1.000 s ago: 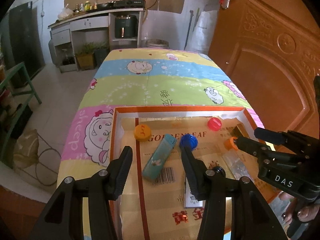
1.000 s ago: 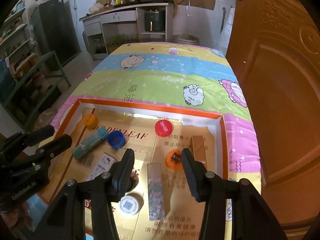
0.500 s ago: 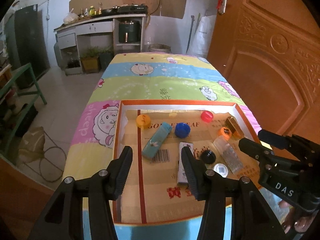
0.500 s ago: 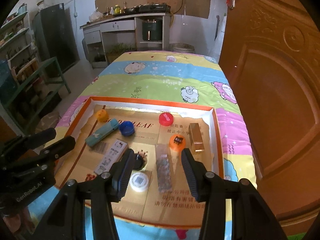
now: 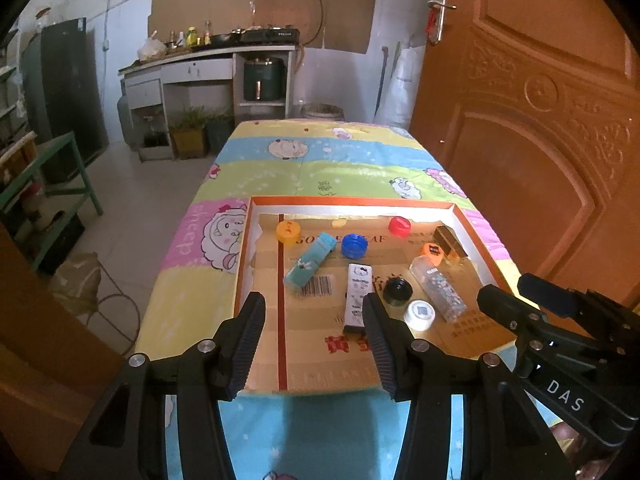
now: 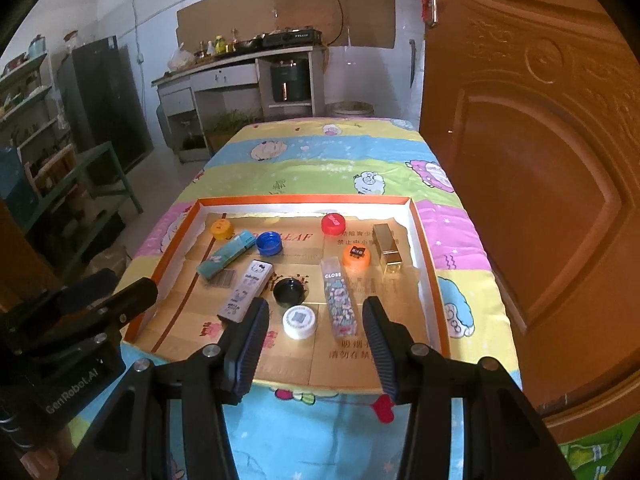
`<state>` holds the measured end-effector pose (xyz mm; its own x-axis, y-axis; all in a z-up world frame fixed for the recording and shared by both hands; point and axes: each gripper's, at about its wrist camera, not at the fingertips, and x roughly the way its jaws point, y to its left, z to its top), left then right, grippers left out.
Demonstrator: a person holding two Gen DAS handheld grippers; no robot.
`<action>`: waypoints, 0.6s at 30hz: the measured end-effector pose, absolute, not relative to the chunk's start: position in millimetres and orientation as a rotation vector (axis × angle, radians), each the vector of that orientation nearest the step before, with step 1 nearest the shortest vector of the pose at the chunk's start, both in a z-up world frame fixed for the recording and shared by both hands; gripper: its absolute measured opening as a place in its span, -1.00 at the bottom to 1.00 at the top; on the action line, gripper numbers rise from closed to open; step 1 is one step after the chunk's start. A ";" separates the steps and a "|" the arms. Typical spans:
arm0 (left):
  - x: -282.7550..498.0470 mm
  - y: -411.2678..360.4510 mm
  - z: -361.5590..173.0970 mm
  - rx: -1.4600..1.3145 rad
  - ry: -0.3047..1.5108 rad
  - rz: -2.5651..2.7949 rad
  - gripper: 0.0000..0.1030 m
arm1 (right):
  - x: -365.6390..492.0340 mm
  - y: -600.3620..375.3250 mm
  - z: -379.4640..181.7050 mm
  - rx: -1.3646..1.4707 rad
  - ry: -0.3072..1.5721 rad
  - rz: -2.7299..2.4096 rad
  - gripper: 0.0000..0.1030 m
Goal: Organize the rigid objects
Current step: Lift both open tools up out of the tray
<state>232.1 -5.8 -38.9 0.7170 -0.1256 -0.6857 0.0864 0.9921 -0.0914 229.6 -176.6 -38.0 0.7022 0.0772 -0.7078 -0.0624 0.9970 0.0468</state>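
Observation:
A shallow orange-rimmed cardboard tray [image 5: 352, 201] [image 6: 304, 201] lies on the table. In it are several bottle caps: yellow [image 5: 287, 231], blue [image 5: 354, 245], red [image 5: 399, 226], orange [image 6: 356, 257], black [image 6: 288, 292] and white [image 6: 299, 322]. Beside them lie a teal box [image 5: 309, 267], a white cartoon box [image 6: 245, 296], a clear patterned box [image 6: 339, 302] and a gold box [image 6: 386, 247]. My left gripper [image 5: 312, 344] is open and empty above the tray's near edge. My right gripper [image 6: 314, 340] is open and empty, to the right of the left one.
The table has a colourful cartoon cloth [image 5: 320, 160]. A brown wooden door [image 6: 540, 160] stands close on the right. A green metal shelf [image 5: 52, 184] and kitchen counter [image 5: 208, 60] are at the left and far back.
Both grippers have pulled back and up from the tray, so the whole tray and all objects show. Both stay open and empty.

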 end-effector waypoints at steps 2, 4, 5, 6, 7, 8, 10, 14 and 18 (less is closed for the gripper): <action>223.8 -6.3 -35.4 -0.057 0.752 -0.123 0.02 | 223.4 -175.9 -35.4 0.015 0.779 0.074 -0.06; 214.6 -7.7 -31.9 -0.059 0.741 -0.133 0.02 | 215.5 -174.7 -32.9 0.008 0.767 0.071 -0.06; 209.5 -8.2 -30.2 -0.058 0.735 -0.135 0.02 | 211.6 -174.6 -31.8 0.008 0.763 0.072 -0.06; 202.8 -9.5 -27.8 -0.056 0.725 -0.136 0.02 | 206.9 -174.9 -30.8 0.007 0.757 0.072 -0.06; 197.8 -10.2 -26.1 -0.057 0.716 -0.137 0.02 | 202.7 -174.4 -29.7 0.004 0.752 0.070 -0.06; 192.4 -10.4 -24.3 -0.058 0.708 -0.138 0.02 | 198.2 -174.3 -28.5 0.003 0.745 0.068 -0.06; 181.2 -9.7 -20.9 -0.070 0.696 -0.137 0.02 | 188.2 -174.4 -26.3 0.010 0.731 0.069 -0.06; 159.7 -9.1 -14.1 -0.072 0.667 -0.090 0.02 | 162.9 -171.9 -18.6 0.003 0.689 0.062 -0.06; 130.3 -6.8 -4.6 -0.066 0.608 -0.030 0.02 | 138.5 -169.4 -11.2 -0.003 0.652 0.051 -0.06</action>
